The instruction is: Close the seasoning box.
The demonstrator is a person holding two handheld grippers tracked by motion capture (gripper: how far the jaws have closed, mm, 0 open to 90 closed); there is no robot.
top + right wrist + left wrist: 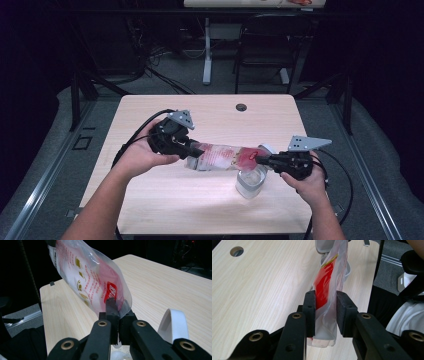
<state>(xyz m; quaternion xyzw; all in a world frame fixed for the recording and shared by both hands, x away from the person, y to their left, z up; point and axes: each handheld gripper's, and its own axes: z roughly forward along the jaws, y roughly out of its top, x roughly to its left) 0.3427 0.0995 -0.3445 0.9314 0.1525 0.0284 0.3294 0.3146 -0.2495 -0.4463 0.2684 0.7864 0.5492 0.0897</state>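
A clear plastic pouch [220,156] with red and white print hangs level above the wooden table [210,112], stretched between both grippers. My left gripper [197,150] is shut on one end of it. In the left gripper view the pouch [327,277] runs away from the jaws, whose pads [309,310] press on its sealed edge. My right gripper [260,160] is shut on the other, red end; in the right gripper view the gripper [116,308] pinches the pouch [87,277] at its lower corner. A clear glass cup [251,182] stands just under that end.
A white curved piece [173,325] lies beside the right gripper, seen also as a white rim [267,148] behind the pouch. A cable hole [241,107] sits near the table's far edge. Beyond stand a chair [265,45] and a desk leg [206,50].
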